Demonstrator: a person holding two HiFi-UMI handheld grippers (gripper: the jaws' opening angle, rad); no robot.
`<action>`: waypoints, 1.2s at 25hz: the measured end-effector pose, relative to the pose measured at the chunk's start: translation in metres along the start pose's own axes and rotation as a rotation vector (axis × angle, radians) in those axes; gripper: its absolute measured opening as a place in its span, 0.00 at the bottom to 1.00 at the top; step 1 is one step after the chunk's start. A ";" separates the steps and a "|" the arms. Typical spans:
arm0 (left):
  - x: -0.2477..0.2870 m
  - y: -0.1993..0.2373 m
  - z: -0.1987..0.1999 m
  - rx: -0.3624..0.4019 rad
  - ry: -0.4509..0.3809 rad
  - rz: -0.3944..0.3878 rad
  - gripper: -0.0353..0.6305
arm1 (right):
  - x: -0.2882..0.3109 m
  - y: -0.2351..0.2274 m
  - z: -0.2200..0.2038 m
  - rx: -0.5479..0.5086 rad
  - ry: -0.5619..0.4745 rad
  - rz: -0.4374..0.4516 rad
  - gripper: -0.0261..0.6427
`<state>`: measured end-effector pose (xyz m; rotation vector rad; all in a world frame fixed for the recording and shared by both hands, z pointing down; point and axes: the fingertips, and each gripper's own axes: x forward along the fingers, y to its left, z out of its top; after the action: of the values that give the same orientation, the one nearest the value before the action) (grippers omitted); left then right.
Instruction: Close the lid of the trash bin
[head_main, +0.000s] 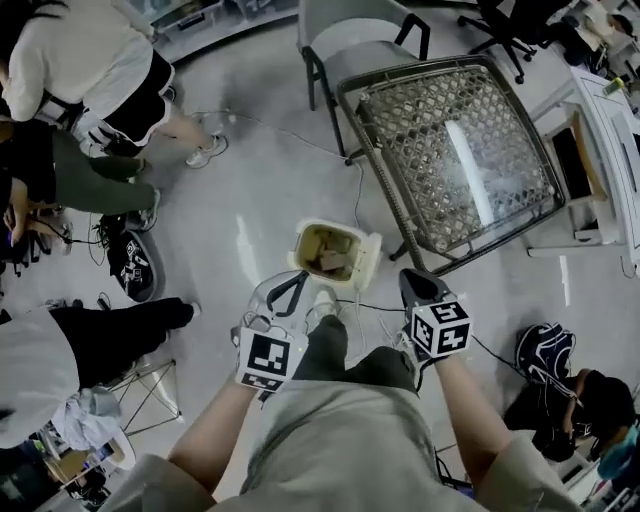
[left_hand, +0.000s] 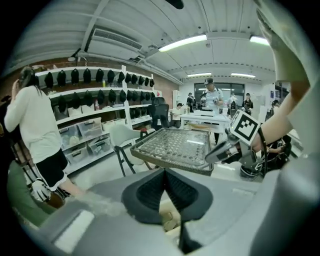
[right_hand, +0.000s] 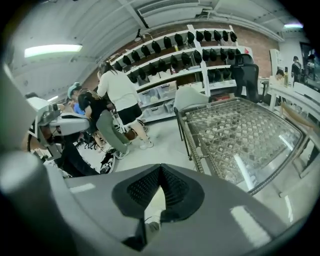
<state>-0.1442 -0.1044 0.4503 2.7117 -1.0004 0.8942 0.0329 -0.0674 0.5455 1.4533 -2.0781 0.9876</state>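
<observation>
The pale, glossy floor (head_main: 250, 190) carried everything. A square table (head_main: 395, 72) stood on it. It had a dark tubular frame and a woven lattice top under a shiny sheet that caught the strip lights. Behind its far-left corner was a grey moulded chair (head_main: 350, 45) on black legs.

The trash bin (head_main: 297, 250) sat on the floor just off the table's near-left corner. It was a small cream plastic tub with rounded corners. Its mouth was uncovered, showing crumpled brownish waste (head_main: 328, 250), and the lid (head_main: 372, 262) was tipped up along its right side.

The left gripper (head_main: 299, 281) (left_hand: 165, 172) hovered at the bin's near edge. Its dark ribbed jaws met at the tips with nothing between them. The right gripper (head_main: 408, 276) (right_hand: 160, 169) hung near the lid's near-right corner, its jaws likewise pressed together and empty. Each gripper carried a black-and-white marker cube (head_main: 268, 358).
</observation>
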 end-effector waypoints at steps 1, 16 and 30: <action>0.008 0.005 -0.004 0.009 0.009 -0.018 0.06 | 0.007 -0.002 -0.001 0.011 0.008 -0.014 0.04; 0.093 -0.037 -0.081 -0.049 0.197 -0.153 0.06 | 0.081 -0.035 -0.081 0.090 0.204 0.002 0.04; 0.106 0.004 -0.153 -0.126 0.327 -0.094 0.06 | 0.171 0.020 -0.099 0.062 0.201 0.192 0.04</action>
<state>-0.1569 -0.1206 0.6359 2.3838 -0.8249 1.1641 -0.0547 -0.0975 0.7215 1.1454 -2.0825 1.2283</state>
